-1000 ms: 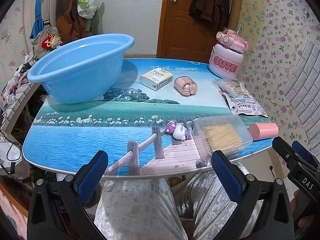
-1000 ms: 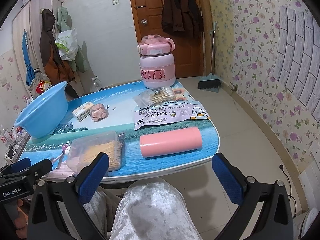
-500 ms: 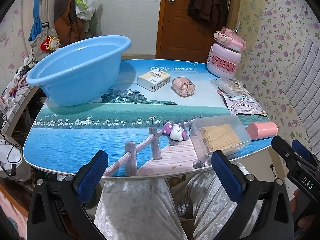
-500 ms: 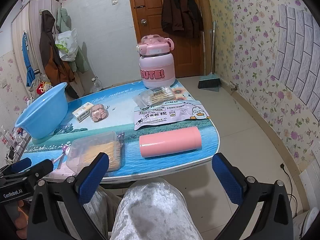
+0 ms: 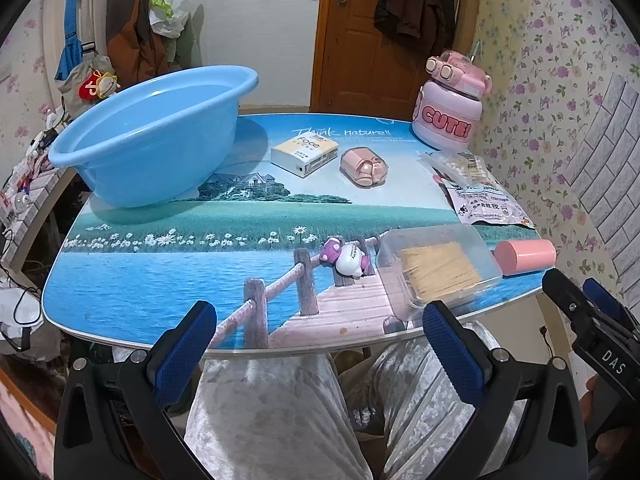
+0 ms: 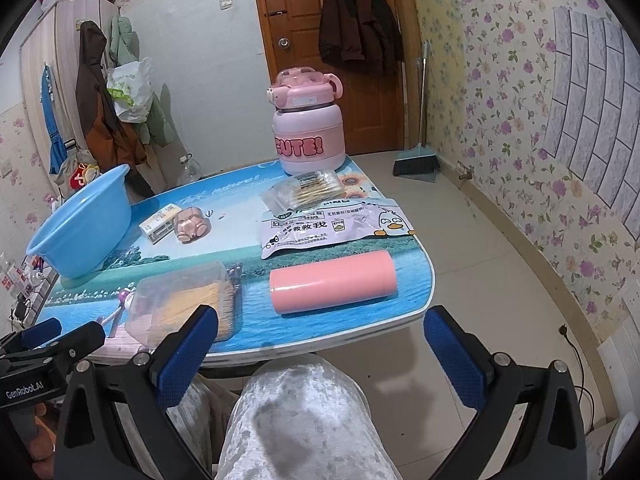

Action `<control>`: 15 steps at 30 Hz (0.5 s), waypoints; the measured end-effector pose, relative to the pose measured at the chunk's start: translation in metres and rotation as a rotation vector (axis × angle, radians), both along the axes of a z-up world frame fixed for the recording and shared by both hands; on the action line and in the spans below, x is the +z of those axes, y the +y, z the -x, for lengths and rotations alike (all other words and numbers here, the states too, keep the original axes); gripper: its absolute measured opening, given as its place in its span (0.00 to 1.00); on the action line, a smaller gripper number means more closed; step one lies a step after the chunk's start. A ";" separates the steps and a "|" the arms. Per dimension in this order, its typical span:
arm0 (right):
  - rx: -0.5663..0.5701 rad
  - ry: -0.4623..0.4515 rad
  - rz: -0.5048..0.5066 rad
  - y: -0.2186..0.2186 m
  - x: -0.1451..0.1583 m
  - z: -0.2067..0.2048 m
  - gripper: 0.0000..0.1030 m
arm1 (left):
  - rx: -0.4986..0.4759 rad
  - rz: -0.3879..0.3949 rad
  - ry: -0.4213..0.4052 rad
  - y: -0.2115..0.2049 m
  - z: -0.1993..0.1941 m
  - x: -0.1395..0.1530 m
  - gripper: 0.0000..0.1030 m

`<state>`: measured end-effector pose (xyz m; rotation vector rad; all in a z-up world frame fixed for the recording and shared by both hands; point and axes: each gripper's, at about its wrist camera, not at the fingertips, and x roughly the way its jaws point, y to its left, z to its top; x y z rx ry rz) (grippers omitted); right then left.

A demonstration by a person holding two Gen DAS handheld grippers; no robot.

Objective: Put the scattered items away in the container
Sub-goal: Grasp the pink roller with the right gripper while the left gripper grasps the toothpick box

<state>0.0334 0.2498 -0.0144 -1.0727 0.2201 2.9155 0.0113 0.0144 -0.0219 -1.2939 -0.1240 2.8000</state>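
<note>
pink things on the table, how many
3: the "CUTE!" jug at the far end, a small pink toy beside the tissue pack, and a pink cylinder lying near the front edge.

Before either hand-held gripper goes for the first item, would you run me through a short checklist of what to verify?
1. Left hand-held gripper open and holding nothing: ok.
2. Right hand-held gripper open and holding nothing: ok.
3. Blue basin upright with its opening free: ok; nothing shows inside it, though its bottom is partly hidden.
4. Pink cylinder lying on its side, near the table edge, apart from the clear toothpick box: ok to grasp, but it might roll.
5. Small figurine free of the toothpick box: cannot tell, they lie very close.
6. Snack packet clear of the cotton swab bag: not ok, they seem to overlap.
</note>
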 end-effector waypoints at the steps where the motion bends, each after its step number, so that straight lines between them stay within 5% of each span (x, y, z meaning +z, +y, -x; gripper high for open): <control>1: -0.001 -0.002 0.000 0.001 -0.001 0.000 1.00 | -0.001 -0.001 0.003 0.001 0.000 0.000 1.00; 15: 0.021 0.008 -0.101 0.014 -0.006 0.017 1.00 | -0.038 -0.025 -0.017 0.030 0.011 -0.007 1.00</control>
